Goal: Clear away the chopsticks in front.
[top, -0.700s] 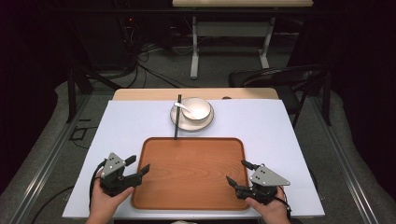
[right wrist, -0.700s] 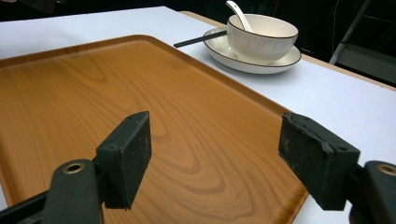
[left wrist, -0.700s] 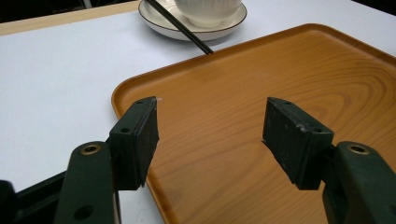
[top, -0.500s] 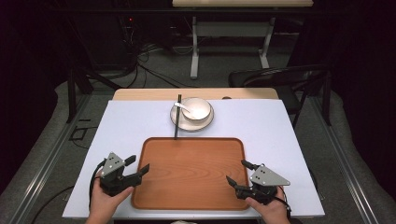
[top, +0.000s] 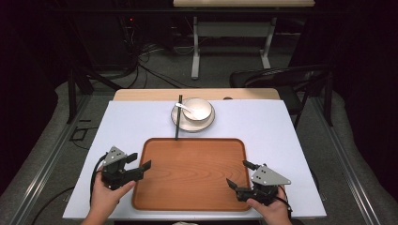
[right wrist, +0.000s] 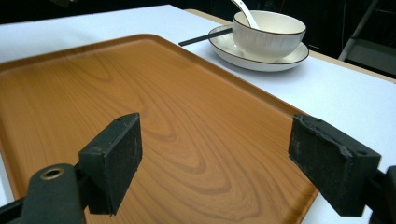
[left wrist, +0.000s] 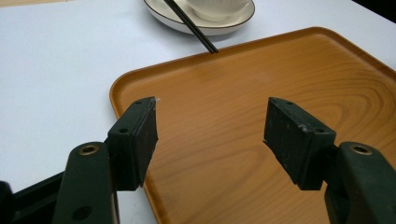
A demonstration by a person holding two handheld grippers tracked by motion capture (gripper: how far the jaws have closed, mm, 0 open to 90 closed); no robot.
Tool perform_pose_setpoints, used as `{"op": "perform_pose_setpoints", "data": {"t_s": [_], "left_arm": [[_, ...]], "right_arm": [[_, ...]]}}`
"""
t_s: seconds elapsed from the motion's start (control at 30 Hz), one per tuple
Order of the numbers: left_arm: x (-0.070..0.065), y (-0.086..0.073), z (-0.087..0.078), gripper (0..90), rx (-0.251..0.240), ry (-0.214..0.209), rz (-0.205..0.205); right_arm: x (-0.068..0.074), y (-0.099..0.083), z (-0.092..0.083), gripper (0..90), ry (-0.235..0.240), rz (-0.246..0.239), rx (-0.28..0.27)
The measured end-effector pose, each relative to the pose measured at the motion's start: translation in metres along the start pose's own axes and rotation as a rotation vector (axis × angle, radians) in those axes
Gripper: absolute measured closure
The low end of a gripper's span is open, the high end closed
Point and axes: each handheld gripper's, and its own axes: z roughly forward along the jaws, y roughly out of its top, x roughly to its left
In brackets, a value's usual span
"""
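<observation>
An empty wooden tray [top: 187, 173] lies in the near middle of the white table top. Behind it a white bowl [top: 198, 108] with a white spoon [top: 184, 107] in it stands on a white plate [top: 206, 123]. Black chopsticks [top: 178, 119] lean from the plate's left rim onto the tray's far edge. My left gripper [top: 142, 159] is open over the tray's left edge, with nothing between its pads [left wrist: 212, 135]. My right gripper [top: 236, 172] is open over the tray's right near corner, also empty [right wrist: 219, 154]. The bowl [right wrist: 268, 32] and chopsticks [right wrist: 205, 37] lie beyond it.
The white cover [top: 291, 140] leaves a wooden strip of table [top: 150, 94] bare at the back. A dark folding chair [top: 286, 79] stands beyond the right far corner. Cables [top: 141, 61] lie on the floor behind, near a table frame [top: 230, 37].
</observation>
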Motion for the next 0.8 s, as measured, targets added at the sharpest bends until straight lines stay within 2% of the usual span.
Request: {"op": "perform_pose_setpoints", "data": {"t_s": [0.17, 0.3, 0.4, 0.53, 0.8], "left_arm": [[-0.001, 0.014, 0.004, 33.1, 0.018, -0.004, -0.002], [0.0, 0.025, 0.006, 33.0, 0.021, -0.01, -0.013], [0.001, 0.031, 0.007, 33.0, 0.027, -0.012, -0.019], [0.003, 0.044, 0.012, 33.4, 0.05, -0.01, -0.019], [0.009, 0.065, 0.024, 34.9, 0.082, -0.014, -0.051]], "right_arm": [[-0.002, 0.0, 0.0, 14.9, -0.001, 0.026, -0.01], [-0.001, 0.0, 0.0, 14.7, 0.028, 0.012, -0.024], [0.0, 0.0, 0.0, 14.7, 0.039, 0.02, -0.024], [0.0, 0.0, 0.0, 14.7, 0.032, 0.021, -0.02], [0.0, 0.0, 0.002, 14.7, 0.025, 0.018, -0.013]]}}
